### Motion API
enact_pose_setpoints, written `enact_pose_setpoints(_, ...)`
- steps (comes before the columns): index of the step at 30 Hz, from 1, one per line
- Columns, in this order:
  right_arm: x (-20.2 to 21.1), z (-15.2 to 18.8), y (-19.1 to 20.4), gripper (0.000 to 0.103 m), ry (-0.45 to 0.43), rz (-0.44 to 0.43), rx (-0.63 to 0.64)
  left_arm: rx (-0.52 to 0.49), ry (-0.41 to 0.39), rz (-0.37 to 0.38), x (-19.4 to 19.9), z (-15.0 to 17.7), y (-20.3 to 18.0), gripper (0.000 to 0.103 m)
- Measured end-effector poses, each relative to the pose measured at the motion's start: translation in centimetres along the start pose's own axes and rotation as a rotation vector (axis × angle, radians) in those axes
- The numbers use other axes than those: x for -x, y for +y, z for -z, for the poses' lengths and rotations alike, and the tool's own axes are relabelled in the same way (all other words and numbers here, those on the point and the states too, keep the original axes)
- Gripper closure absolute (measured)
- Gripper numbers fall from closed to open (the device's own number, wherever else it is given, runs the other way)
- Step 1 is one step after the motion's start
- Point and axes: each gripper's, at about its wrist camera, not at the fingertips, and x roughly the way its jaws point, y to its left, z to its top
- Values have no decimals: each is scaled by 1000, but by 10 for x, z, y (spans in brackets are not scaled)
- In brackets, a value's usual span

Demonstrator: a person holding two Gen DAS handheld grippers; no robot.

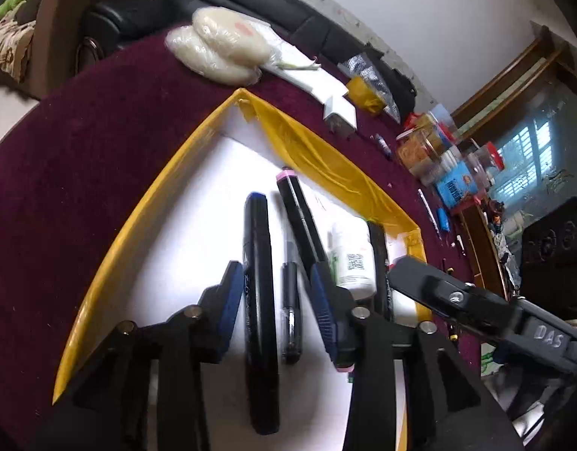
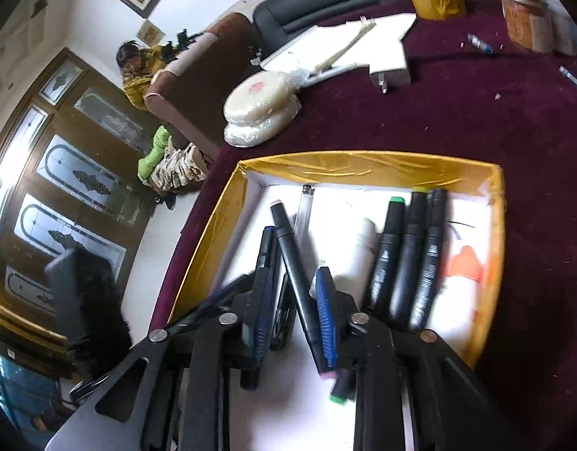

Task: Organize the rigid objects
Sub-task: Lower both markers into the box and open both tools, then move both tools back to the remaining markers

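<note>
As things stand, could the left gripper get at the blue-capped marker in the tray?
Probably yes. The blue-capped marker lies flat between the left gripper's open jaws, nothing on top; a thin pen beside it might get caught too.

tray [image 2: 228, 218]: yellow walls, white floor
tablecloth [image 1: 100, 143]: dark maroon
marker [image 1: 301, 218]: black, pink cap
pen [image 1: 260, 282]: black, blue tip
finger pads [image 1: 232, 300]: blue, ribbed
</note>
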Motion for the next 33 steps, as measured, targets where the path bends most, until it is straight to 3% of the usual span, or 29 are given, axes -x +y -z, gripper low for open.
enact_pose_setpoints(3, 24, 7, -6, 80, -49, 2, 35, -5, -19, 11, 6, 8, -4, 54)
enact_pose_setpoints(9, 83, 23, -32, 79, -179, 60, 95, 35, -28, 6, 13, 10, 1, 54)
enact_pose_setpoints(13, 117, 30, -65, 72, -251, 88, 54, -16, -134, -43, 39, 12, -18, 54)
enact_pose_setpoints(15, 128, 33, -83, 72, -272, 105, 35, -63, -155, -35, 46, 12, -34, 48)
enact_pose_setpoints(19, 139, 37, -115, 72, -285, 89, -35, -29, -66, -11, 20, 4, -46, 48)
enact_pose_setpoints(22, 149, 45, -133, 72, -298, 79, -63, 3, -33, -56, -5, -3, -48, 48)
enact_pose_setpoints(26, 165, 53, -152, 72, -321, 88, -84, 88, 21, 4, -38, -12, -49, 48)
enact_pose_setpoints(30, 188, 54, -182, 72, -358, 100, -133, 63, -45, 7, -22, -12, -68, 48)
enact_pose_setpoints(33, 205, 47, -207, 73, -397, 123, -182, -43, -117, -48, 9, -3, -98, 44)
